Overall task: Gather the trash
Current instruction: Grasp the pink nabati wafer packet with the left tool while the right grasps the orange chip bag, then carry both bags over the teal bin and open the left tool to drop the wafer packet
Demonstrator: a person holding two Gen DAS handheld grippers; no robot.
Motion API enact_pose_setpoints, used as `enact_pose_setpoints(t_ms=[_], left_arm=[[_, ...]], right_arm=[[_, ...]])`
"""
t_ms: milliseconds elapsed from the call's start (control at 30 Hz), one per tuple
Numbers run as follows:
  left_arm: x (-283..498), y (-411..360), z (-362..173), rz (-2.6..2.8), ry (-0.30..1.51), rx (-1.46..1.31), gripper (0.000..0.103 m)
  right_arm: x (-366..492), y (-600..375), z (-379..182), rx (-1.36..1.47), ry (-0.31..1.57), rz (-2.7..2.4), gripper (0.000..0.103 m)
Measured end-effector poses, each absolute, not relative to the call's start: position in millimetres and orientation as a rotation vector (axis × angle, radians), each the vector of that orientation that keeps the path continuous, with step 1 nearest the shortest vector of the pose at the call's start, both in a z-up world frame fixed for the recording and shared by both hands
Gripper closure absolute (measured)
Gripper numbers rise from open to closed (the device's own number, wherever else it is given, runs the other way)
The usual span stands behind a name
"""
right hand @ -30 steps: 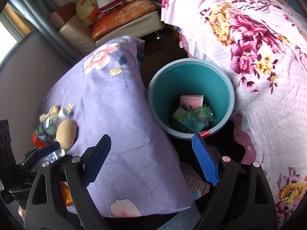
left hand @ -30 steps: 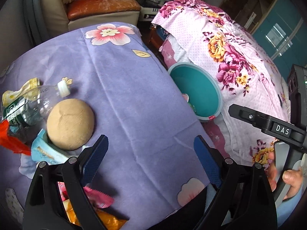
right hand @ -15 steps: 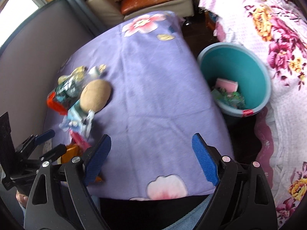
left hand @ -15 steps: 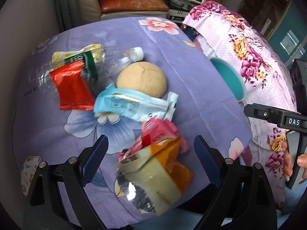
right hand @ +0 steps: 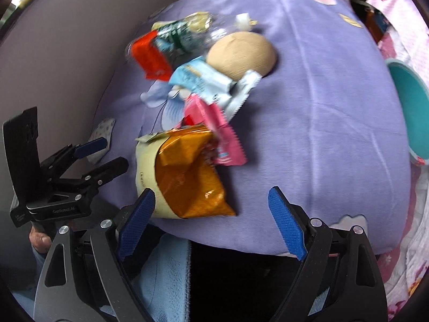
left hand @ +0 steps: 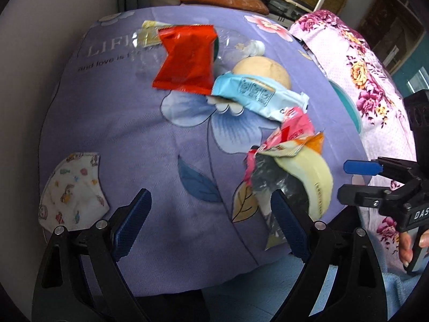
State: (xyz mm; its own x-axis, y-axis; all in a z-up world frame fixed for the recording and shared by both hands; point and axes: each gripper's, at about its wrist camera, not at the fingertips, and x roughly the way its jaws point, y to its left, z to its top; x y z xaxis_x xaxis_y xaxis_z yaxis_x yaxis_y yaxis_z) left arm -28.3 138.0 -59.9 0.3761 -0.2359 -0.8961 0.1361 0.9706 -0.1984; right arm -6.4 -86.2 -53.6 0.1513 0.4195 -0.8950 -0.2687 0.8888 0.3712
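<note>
Teal bin (right hand: 410, 112) sitting at right edge of right wrist frame, contents hidden. Trash piling mid-frame on purple-clothed counter (left hand: 134, 123): red wrapper (left hand: 187, 59) overlapping clear bottle (left hand: 230, 45), tan bun (left hand: 261, 71), light-blue wrapper (left hand: 254, 95), pink wrapper (right hand: 214, 131), orange-and-cream bag (right hand: 185, 179). Child's mask (left hand: 72, 190) lying lower left. Floral bedspread (left hand: 362, 75) at right. Left gripper (left hand: 211, 225) and right gripper (right hand: 211, 225) both angling downward, jaws gaping wide, gripping nothing.
</note>
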Motion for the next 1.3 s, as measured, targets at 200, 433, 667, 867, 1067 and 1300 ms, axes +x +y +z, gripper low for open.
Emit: enact_pose_setpoints(t_ms=[200, 433, 667, 867, 1067, 1300], left_arm=[[-29, 147, -73, -0.239, 1.176, -0.147, 0.012], [-30, 150, -90, -0.218, 1.21, -0.156, 0.012], [-29, 155, -85, -0.211, 1.193, -0.164, 0.012], [-24, 141, -81, -0.239, 1.184, -0.139, 0.012], [-9, 101, -81, -0.326, 1.168, -0.076, 0.012], [13, 58, -93, -0.397, 1.175, 0.054, 0.012]], right_arm=[[-3, -57, -78, 0.126, 1.397, 0.538, 0.021], [-4, -49, -86, 0.14, 1.378, 0.589, 0.038], [-6, -61, -56, 0.14, 1.317, 0.614, 0.044], [0, -95, -10, 0.171, 1.167, 0.551, 0.045], [16, -139, -1, 0.247, 1.106, 0.414, 0.044], [21, -188, -3, 0.33, 1.108, 0.356, 0.044]])
